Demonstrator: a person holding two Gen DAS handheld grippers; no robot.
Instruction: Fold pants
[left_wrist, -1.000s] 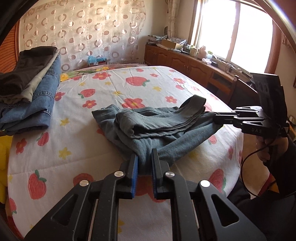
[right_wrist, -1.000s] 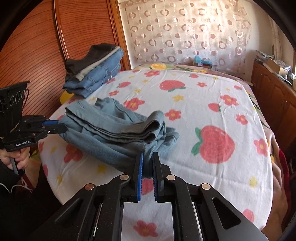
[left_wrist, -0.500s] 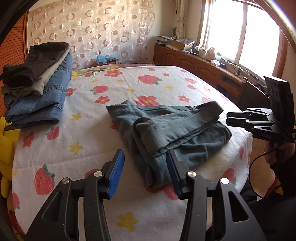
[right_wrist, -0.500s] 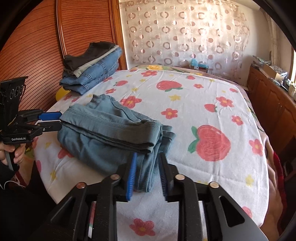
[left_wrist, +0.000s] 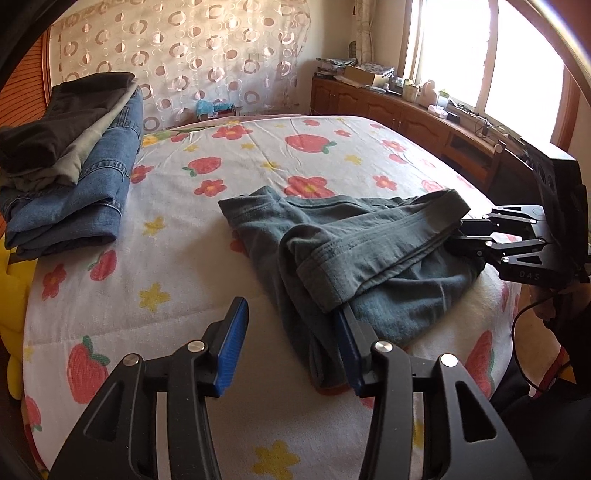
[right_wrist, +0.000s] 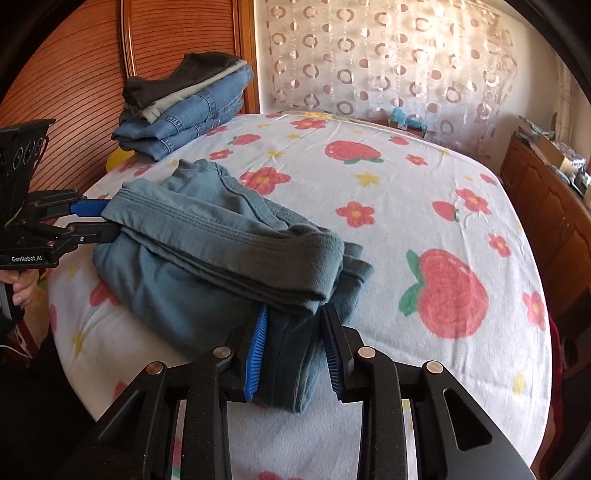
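Note:
Grey-blue pants (left_wrist: 369, 251) (right_wrist: 207, 258) lie folded in a bundle near the bed's front edge. My left gripper (left_wrist: 291, 347) stands open; one end of the bundle lies loose against its right finger (left_wrist: 351, 347), and the left pad is clear of the cloth. The right wrist view shows this left gripper (right_wrist: 88, 221) at the bundle's far left end. My right gripper (right_wrist: 295, 350) has its jaws opening, with the other end's fold lying slack between them on the sheet. In the left wrist view that right gripper (left_wrist: 476, 236) is at the bundle's far right end.
A stack of folded jeans and dark clothes (left_wrist: 74, 166) (right_wrist: 184, 107) sits at the bed's head end, by the wooden headboard (right_wrist: 74, 66). The strawberry-print sheet (left_wrist: 166, 258) (right_wrist: 424, 184) covers the bed. A wooden cabinet (left_wrist: 406, 110) (right_wrist: 546, 206) runs along the window side.
Both grippers were shut on the ends of the pants and have opened. The pants dropped from a lifted, stretched hold to lie slack on the sheet.

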